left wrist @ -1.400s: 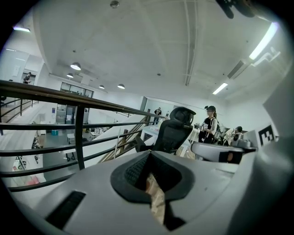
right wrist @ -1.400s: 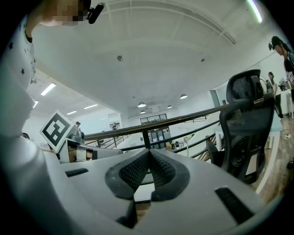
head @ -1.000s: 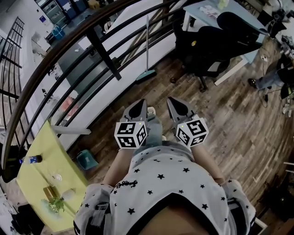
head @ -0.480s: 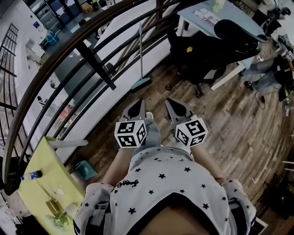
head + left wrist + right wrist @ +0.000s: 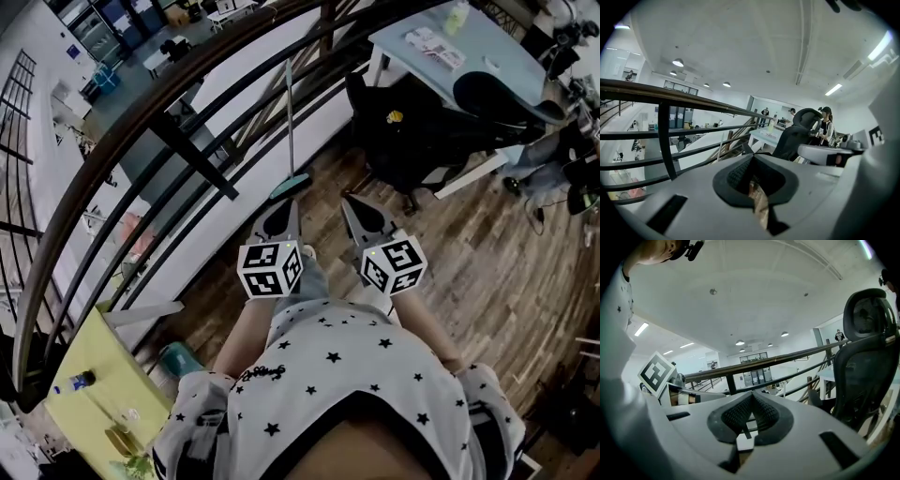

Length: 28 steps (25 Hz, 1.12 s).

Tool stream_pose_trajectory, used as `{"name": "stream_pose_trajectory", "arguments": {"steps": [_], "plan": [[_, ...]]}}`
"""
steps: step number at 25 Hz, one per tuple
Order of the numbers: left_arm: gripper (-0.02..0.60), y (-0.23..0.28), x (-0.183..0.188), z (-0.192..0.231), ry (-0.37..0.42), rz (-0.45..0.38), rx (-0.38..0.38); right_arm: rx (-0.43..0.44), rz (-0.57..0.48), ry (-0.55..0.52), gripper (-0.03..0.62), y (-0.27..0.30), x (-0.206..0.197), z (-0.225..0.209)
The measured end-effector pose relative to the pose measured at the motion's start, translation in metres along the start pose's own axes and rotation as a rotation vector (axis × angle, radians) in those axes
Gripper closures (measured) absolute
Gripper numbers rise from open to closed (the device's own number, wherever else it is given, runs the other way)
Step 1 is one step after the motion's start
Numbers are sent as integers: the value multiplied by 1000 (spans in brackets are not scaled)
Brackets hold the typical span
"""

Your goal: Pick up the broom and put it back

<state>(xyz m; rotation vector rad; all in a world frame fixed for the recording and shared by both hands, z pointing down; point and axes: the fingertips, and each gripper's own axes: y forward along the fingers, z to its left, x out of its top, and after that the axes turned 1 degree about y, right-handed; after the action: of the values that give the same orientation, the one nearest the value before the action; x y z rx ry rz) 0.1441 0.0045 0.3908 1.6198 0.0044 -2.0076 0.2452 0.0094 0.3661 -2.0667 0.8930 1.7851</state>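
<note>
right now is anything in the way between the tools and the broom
Nothing visible. The broom stands against the railing just ahead of the left tool, with only bare floor between; the black chair sits off to the right.

Looks like an open-plan office on an upper level: black high-backed swivel chair [image 5: 412,141] at a pale rectangular tabletop [image 5: 487,47], wood-plank floor [image 5: 487,253], dark curved metal railing [image 5: 192,155], long ceiling strip lights [image 5: 833,89].

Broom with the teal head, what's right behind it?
Behind the long-handled teal-headed broom run the dark metal railing bars, then a white sloping wall and a lower floor beyond. The railing's foot behind the broom head is covered.
</note>
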Motion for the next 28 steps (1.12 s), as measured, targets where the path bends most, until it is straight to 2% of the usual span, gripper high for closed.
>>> {"name": "stream_pose_trajectory", "arguments": {"steps": [11, 16, 28], "plan": [[569, 70, 42, 57, -1, 16, 22, 2, 7, 1, 600, 91, 31, -42], [569, 110, 42, 81, -5, 25, 29, 8, 15, -1, 600, 133, 29, -68], [569, 152, 58, 146, -19, 75, 26, -5, 56, 5, 600, 225, 32, -81]]}}
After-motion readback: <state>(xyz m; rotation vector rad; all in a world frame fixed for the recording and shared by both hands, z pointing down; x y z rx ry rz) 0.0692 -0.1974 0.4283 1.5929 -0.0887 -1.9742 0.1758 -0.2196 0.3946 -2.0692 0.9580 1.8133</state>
